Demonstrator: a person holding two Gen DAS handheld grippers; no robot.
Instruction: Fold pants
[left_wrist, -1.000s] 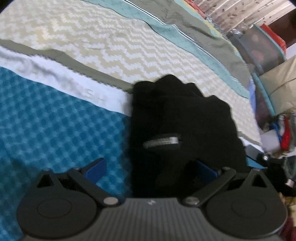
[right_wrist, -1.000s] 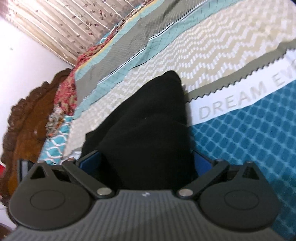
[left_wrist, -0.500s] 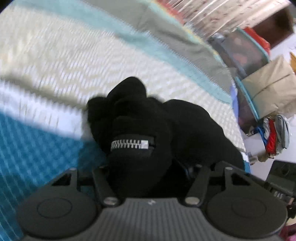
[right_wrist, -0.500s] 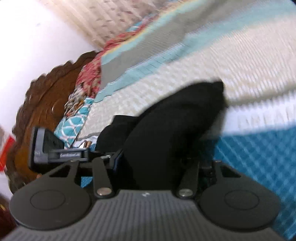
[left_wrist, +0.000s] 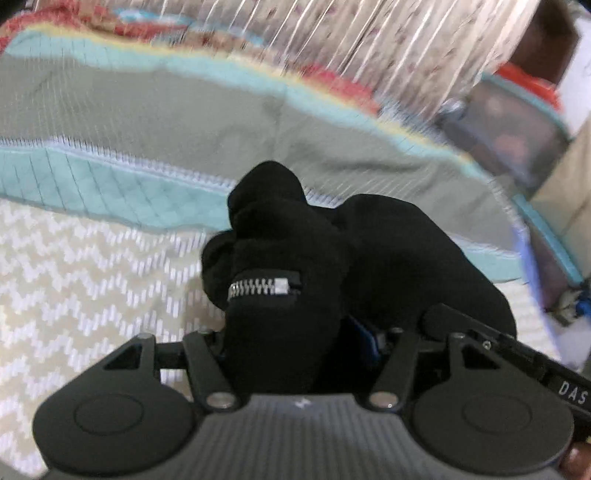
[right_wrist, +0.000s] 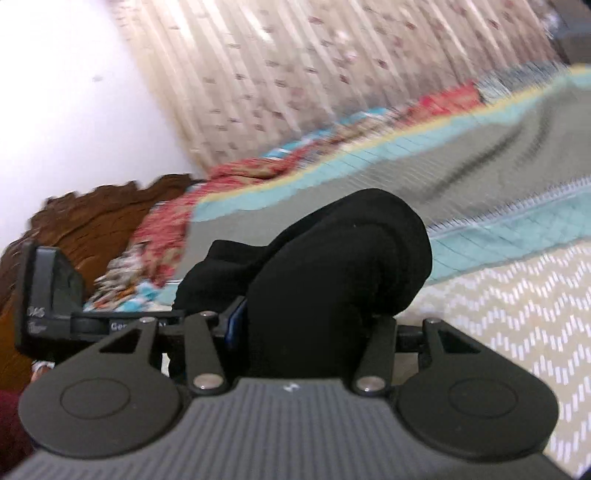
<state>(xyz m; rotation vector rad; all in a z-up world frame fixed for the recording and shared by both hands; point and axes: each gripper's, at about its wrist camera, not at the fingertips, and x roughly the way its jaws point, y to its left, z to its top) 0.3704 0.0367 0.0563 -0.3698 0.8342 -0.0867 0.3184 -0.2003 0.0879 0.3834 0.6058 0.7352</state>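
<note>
The black pants (left_wrist: 280, 236) bulge up in a bunch between the jaws of my left gripper (left_wrist: 295, 332), which is shut on them; a silver zipper (left_wrist: 258, 286) faces the camera. In the right wrist view another bunch of the same pants (right_wrist: 351, 251) fills my right gripper (right_wrist: 306, 325), also shut on the cloth. The fabric hides both sets of fingertips. The cloth hangs between the two grippers, lifted above the bed. Each gripper's body shows at the edge of the other's view, close alongside.
Below lies a bedspread (left_wrist: 74, 280) with cream zigzag, teal and grey bands. A pleated floral curtain (right_wrist: 295, 74) hangs behind the bed. A carved wooden headboard (right_wrist: 92, 218) is at the left, and storage boxes (left_wrist: 509, 125) stand at the right.
Both grippers went from open around the pants to shut on them. They rose and carried the cloth from the blue band toward the far zigzag and teal bands.
</note>
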